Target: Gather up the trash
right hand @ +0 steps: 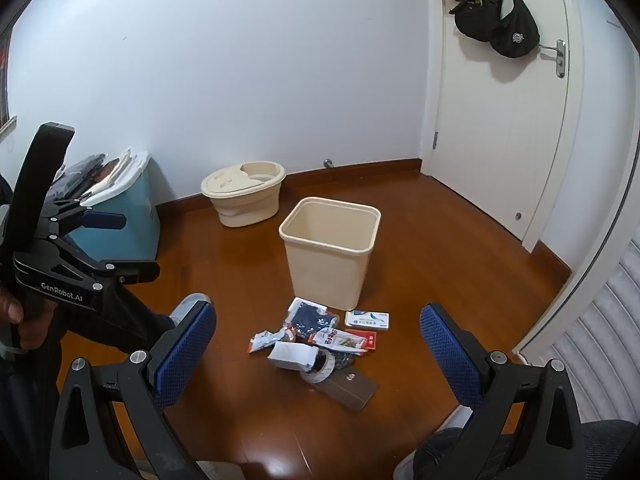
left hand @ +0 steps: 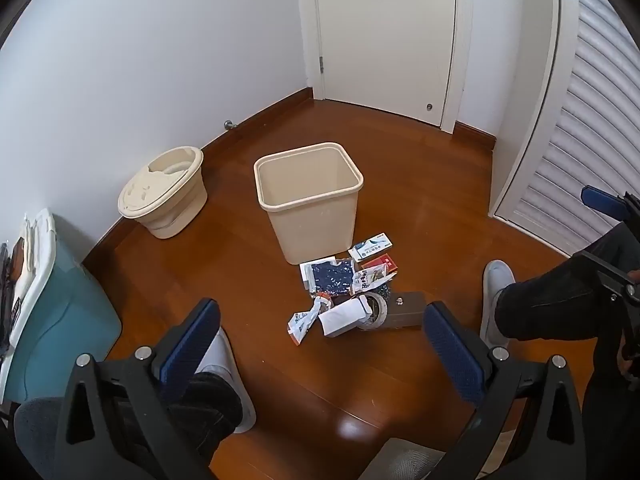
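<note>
A heap of trash lies on the wooden floor: wrappers, a dark blue speckled packet, a white-blue carton, a tape roll, a white box and a brown box. Just beyond it stands a cream bin, upright and with nothing inside. My left gripper hangs open above the floor, short of the heap. My right gripper is open too, framing the heap from above. Nothing is between either pair of fingers.
A cream lidded tub sits by the wall. A blue storage box with cloths stands at the left. A white door with hanging bags, a louvred door, and the person's feet flank the heap.
</note>
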`<state>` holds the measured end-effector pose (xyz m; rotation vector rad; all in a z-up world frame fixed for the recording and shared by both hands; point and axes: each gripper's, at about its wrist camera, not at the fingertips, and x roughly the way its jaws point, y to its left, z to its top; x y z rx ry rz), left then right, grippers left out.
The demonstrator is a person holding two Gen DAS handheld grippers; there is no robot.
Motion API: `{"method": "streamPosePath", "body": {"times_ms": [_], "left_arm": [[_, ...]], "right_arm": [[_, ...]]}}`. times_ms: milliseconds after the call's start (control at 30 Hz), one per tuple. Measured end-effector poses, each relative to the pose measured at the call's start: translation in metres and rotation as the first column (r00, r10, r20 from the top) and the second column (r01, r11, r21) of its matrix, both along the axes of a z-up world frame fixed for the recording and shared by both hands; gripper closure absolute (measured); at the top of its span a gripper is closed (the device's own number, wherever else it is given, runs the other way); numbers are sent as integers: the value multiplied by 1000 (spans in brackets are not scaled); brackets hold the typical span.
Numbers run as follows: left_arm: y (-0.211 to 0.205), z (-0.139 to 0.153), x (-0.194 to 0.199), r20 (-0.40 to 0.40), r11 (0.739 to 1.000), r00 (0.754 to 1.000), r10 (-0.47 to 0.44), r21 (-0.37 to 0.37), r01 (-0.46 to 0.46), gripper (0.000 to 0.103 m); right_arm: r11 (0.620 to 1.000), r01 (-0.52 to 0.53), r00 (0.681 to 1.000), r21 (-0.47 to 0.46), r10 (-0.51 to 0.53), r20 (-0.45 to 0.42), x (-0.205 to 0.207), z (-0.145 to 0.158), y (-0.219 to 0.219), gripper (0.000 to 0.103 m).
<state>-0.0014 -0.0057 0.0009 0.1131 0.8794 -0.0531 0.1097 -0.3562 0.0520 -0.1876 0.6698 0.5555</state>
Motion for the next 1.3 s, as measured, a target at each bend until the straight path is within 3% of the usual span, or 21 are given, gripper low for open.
{"method": "streamPosePath", "body": {"times_ms": [100, 1300], "left_arm": [[0, 0, -8, 28, 1000, 1000, 10, -2, -10, 0], [-3, -4, -3, -7, 1000, 1000, 24, -11, -24, 0]], "right_arm": [[1000, 0, 1000, -3, 0, 2, 0, 0, 0, 0], [1000, 1, 1000, -4, -1, -6, 0, -2, 3, 0]]}}
